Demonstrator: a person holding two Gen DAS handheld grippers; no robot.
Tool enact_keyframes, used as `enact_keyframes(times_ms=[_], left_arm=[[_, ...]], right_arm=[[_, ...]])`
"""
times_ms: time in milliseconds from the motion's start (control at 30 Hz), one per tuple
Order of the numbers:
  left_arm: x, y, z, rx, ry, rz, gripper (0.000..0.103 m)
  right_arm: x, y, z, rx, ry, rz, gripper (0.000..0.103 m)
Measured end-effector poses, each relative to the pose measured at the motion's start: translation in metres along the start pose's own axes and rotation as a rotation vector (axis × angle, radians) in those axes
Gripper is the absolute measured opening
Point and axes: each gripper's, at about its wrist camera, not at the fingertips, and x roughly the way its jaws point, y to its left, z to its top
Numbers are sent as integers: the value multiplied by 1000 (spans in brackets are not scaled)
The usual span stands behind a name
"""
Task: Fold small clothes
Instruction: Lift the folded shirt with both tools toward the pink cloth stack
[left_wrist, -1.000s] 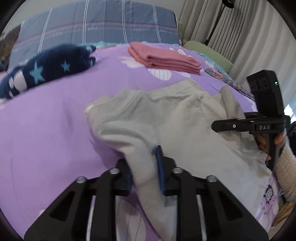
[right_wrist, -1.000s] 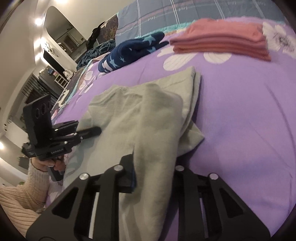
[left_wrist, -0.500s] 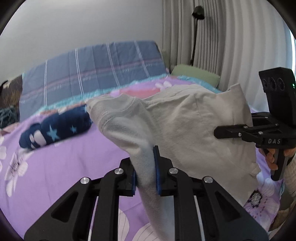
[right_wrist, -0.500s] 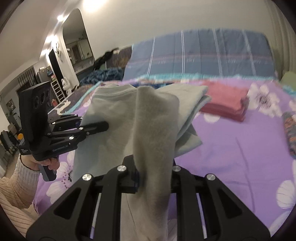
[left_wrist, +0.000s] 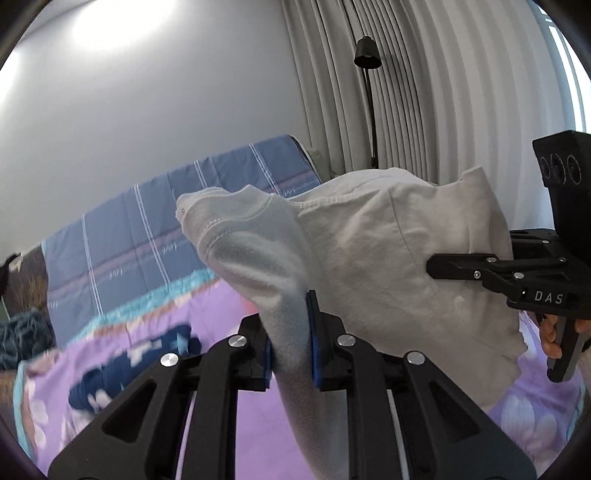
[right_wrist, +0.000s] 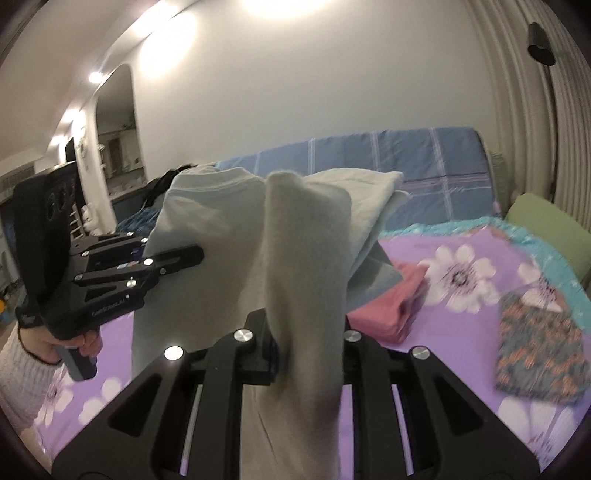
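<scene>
1. Both grippers have the same light grey sweatshirt (left_wrist: 388, 258) pinched and held up in the air over the bed (right_wrist: 461, 325), which has a purple flowered sheet.
2. Left gripper (left_wrist: 291, 332) is clamped on a bunched fold of it, blue pads squeezing the cloth. Right gripper (right_wrist: 308, 332) is clenched on another fold, and the fabric drapes down between its fingers.
3. The hanging cloth pretty much fills the middle of both views and blocks a good chunk of the bed behind it.
4. On the sheet: a folded pink stack (right_wrist: 388, 306) just behind the sweatshirt, a patterned folded piece (right_wrist: 539, 354) off to the right, and a dark blue starry garment (left_wrist: 140, 365) on the left, blurry.
5. A blue plaid pillow (right_wrist: 406, 162) is at the head, a green cushion (right_wrist: 546, 225) by the curtains (left_wrist: 443, 92), with a black floor lamp (left_wrist: 367, 59) there too.
</scene>
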Motion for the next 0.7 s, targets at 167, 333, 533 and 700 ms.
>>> enact_keyframes(times_ms=[167, 333, 533, 700], left_arm=[[43, 7, 46, 53, -19, 36, 16], [91, 9, 83, 100, -9, 95, 16], [143, 13, 102, 147, 21, 176, 16], [195, 19, 103, 150, 61, 220, 16]], right_arm=[[27, -37, 43, 27, -59, -47, 15], [63, -71, 75, 72, -82, -92, 15], [115, -111, 91, 134, -73, -137, 15], [160, -137, 95, 190, -43, -157, 15]])
